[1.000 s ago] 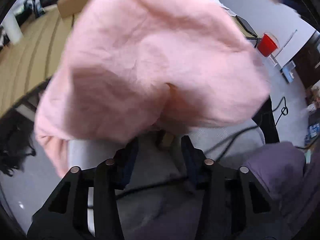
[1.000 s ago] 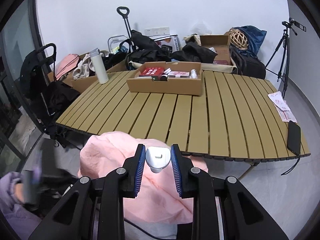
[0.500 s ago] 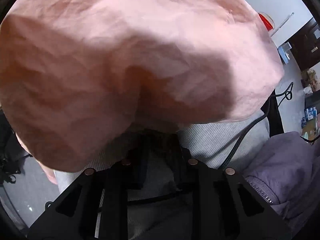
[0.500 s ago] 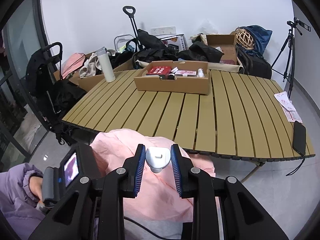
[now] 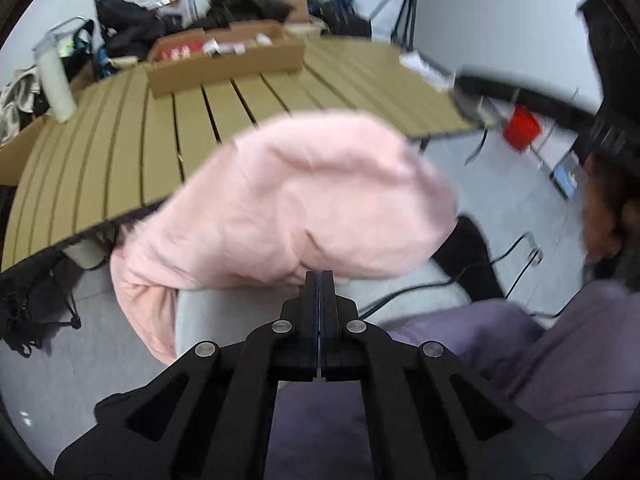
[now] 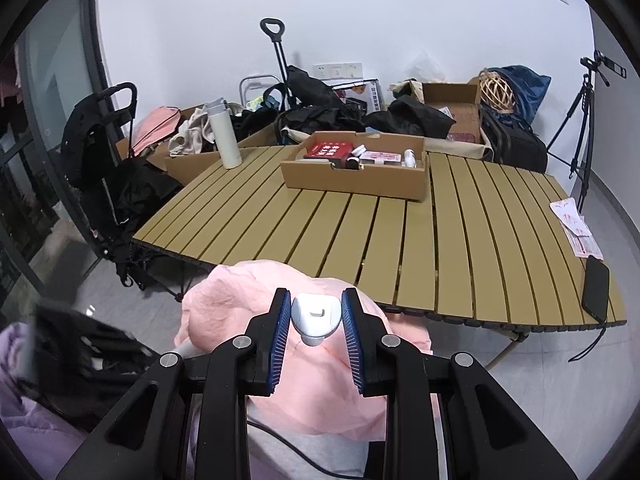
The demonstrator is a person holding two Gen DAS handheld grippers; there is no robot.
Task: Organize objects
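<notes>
A crumpled pink cloth [image 5: 312,192] lies on a person's grey-trousered lap in front of the slatted table [image 5: 120,140]. My left gripper [image 5: 320,276] is shut, its pads pressed flat together with nothing visible between them. Its tips sit at the cloth's lower edge. In the right wrist view my right gripper [image 6: 316,320] is shut on a small white rounded plastic piece [image 6: 314,314], held just above the pink cloth [image 6: 240,300]. A white stem runs off from that piece to the left.
On the table [image 6: 440,240] stand a cardboard box [image 6: 352,180] of small items and a white bottle [image 6: 224,136]. A black phone [image 6: 596,294] and papers [image 6: 576,228] lie at its right edge. Bags, boxes and a tripod [image 6: 580,120] crowd the far wall. A red bucket [image 5: 520,134] stands on the floor.
The left gripper has closed fully and drawn up and back from the pink cloth, which filled its view before. The right gripper keeps the same hold on the white piece.
</notes>
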